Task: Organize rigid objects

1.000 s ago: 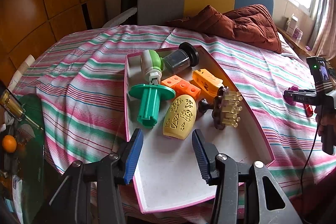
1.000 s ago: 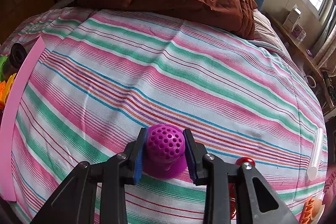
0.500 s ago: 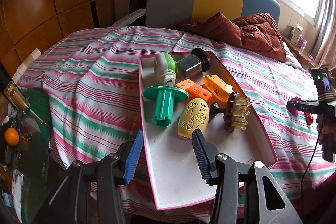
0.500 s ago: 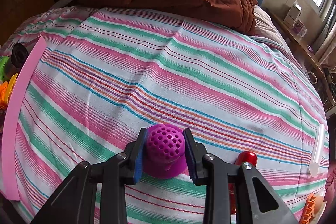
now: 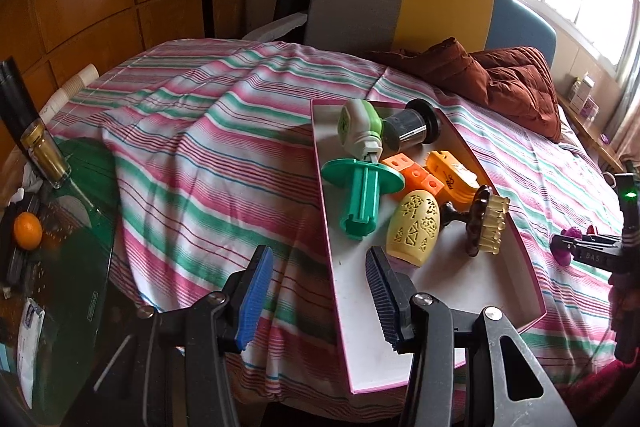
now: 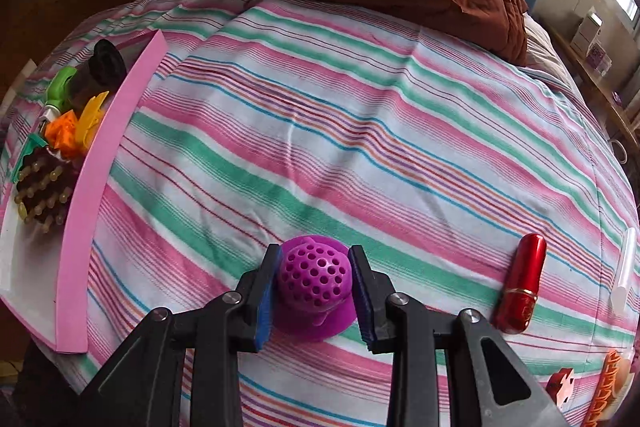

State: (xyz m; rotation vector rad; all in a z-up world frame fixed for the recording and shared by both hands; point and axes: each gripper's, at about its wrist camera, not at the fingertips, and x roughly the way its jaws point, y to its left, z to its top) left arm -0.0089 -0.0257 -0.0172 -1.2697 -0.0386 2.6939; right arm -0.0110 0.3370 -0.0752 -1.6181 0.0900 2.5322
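purple perforated dome [image 6: 314,277], flat round base

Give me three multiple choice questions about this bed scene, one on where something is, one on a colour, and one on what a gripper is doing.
1. Where does the red lipstick tube lie?
A. in the pink-rimmed tray
B. on the striped bedsheet, outside the tray
C. on the brown quilt

2. What colour is the perforated dome-shaped piece between the right gripper's fingers?
A. purple
B. yellow
C. green

3. What is the left gripper doing?
A. clamping the yellow egg-shaped shell
B. clamping the tray rim
C. open, holding nothing

Answers: 1 B, the tube rests on the striped bedsheet, apart from the pink-rimmed tray. 2 A, the dome is purple. 3 C, nothing sits between its fingers.
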